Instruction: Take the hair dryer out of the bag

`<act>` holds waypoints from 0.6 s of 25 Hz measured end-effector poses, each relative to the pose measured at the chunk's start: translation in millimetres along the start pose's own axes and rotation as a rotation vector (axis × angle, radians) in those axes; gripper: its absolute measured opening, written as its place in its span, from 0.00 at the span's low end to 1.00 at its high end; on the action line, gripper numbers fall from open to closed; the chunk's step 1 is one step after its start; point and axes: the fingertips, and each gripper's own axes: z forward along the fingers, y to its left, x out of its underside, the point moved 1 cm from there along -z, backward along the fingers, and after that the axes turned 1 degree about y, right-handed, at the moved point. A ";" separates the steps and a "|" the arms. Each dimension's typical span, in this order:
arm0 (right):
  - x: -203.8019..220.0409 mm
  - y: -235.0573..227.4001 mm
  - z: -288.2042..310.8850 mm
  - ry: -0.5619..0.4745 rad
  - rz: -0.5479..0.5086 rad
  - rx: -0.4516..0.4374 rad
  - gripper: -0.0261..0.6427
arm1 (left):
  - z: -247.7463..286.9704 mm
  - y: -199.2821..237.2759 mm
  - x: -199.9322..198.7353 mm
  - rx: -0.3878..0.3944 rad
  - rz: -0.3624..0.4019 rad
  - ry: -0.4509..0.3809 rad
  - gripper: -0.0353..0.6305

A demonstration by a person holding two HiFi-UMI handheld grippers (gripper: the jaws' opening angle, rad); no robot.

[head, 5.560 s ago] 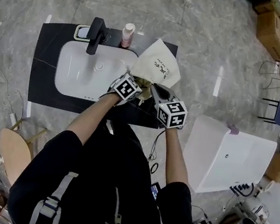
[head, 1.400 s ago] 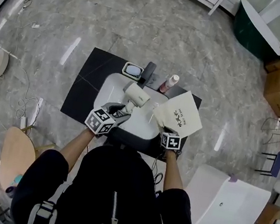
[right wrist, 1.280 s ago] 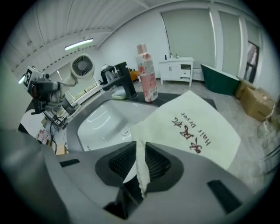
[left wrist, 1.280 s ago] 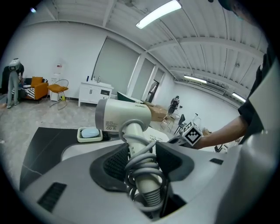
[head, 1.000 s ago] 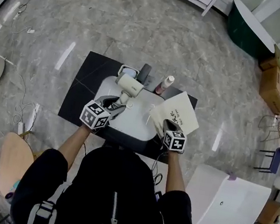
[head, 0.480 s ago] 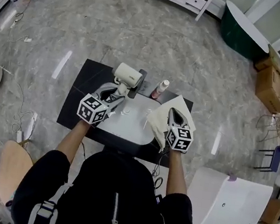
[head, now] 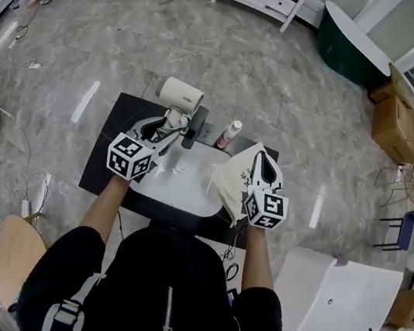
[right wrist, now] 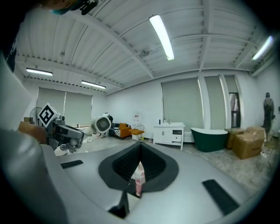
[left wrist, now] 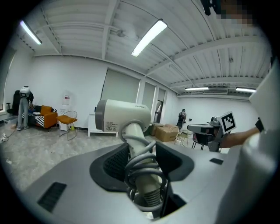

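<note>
The white hair dryer (head: 178, 95) stands upright in the air over the back of the sink, outside the bag. My left gripper (head: 162, 125) is shut on its handle, where the grey cord (left wrist: 142, 168) is coiled; its barrel (left wrist: 122, 116) fills the left gripper view. To the right, the cream cloth bag (head: 230, 179) hangs crumpled above the counter's right end. My right gripper (head: 259, 162) is shut on the bag's upper edge. In the right gripper view the jaws stand together, and the hair dryer (right wrist: 103, 124) shows far left.
Below lie a white sink basin (head: 179, 189) in a black countertop (head: 113, 128), a black faucet (head: 191, 122) and a pink bottle (head: 229, 134) at the back. A white unit (head: 328, 287) stands at the right, a wooden stool (head: 17, 243) at the left.
Both grippers have risen. The hair dryer has gone up from over the basin. The bag, flat on the counter a second ago, now hangs crumpled from my right gripper.
</note>
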 end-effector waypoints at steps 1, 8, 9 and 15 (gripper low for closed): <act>1.1 -1.4 0.6 0.003 -0.001 0.003 0.05 | 0.0 0.8 -1.4 -0.004 -0.001 -0.004 0.38; 15.8 -0.1 -3.2 0.023 0.006 0.009 0.05 | -4.3 4.5 5.3 -0.020 -0.011 0.000 0.38; 16.4 0.6 -4.3 0.022 0.003 0.010 0.05 | -5.2 4.4 7.2 -0.022 -0.016 0.002 0.38; 19.5 4.3 -7.5 0.028 0.006 0.014 0.05 | -9.8 3.6 15.0 -0.023 -0.036 0.014 0.38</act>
